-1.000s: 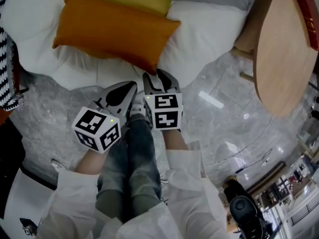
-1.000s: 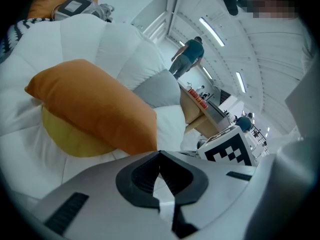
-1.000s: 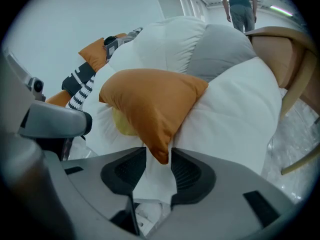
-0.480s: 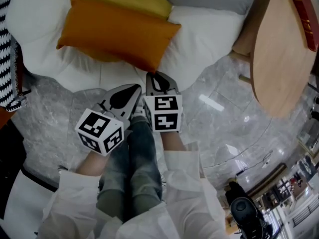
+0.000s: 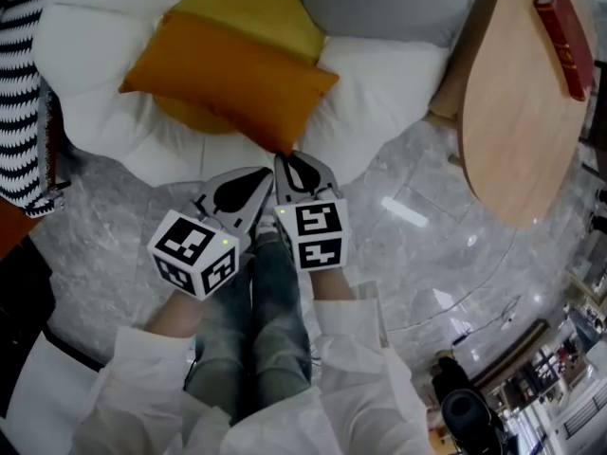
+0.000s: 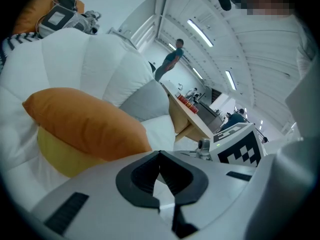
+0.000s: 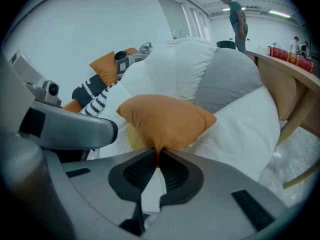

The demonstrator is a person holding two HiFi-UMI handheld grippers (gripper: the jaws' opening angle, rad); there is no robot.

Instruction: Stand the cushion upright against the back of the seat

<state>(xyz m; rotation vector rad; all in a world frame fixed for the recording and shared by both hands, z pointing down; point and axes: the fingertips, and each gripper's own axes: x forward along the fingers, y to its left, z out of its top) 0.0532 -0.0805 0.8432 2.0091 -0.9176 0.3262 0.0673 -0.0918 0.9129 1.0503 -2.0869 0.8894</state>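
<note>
I see the orange cushion resting atop a yellow cushion on the white seat. At the seat's front edge my right gripper, its jaws just closing, pinches the orange cushion's corner. My left gripper, jaws pressed together and empty, is alongside.

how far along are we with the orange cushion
Done: the right gripper has just been closing its jaws onto the near corner of the orange cushion. In hand: that pinch; the left gripper is shut and empty. Left: the cushion lies across the yellow cushion, not yet stood against the seat back.
</note>
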